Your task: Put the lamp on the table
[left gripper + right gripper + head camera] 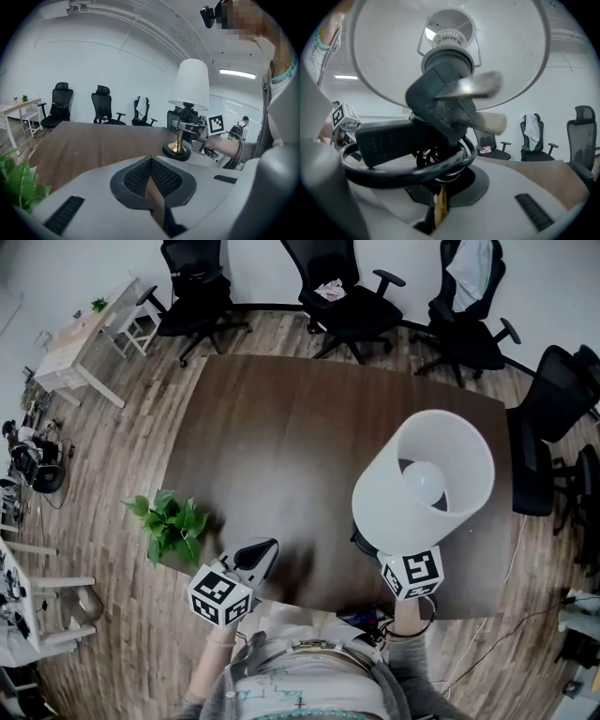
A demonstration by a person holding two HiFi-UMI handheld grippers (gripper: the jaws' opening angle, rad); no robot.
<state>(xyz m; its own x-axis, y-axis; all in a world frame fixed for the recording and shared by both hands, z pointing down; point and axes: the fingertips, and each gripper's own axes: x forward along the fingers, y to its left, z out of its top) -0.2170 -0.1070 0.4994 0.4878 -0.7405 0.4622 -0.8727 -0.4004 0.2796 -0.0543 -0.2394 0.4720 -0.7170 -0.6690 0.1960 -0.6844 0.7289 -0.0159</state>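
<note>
Right claw (439, 206) is clamped tight on the lamp's skinny gold stem (180, 138), gripping it low down, just above the round black base (176, 151). The lamp (433, 474) stands upright in that grip, with its big white shade (192, 84) up top and the bulb visible inside it from above. The black power cord (405, 164) is coiled up around the stem right over the jaws, and the plug (440, 101) and a boxy black adapter (389, 138) are bunched in with it.

The base is down at the dark wood table (281, 427), over its near right part. Honestly I can't tell if it's actually touching the top or a hair above it.

Left claw (152, 187) has its jaws pressed together with nothing in them. It hangs over the near edge of the table, well left of the lamp.

A leafy green plant (169, 521) sits just off the table's near left corner. Black office chairs (347, 296) line the far side, and more stand on the right. A small light wood desk (80, 338) is far left.
</note>
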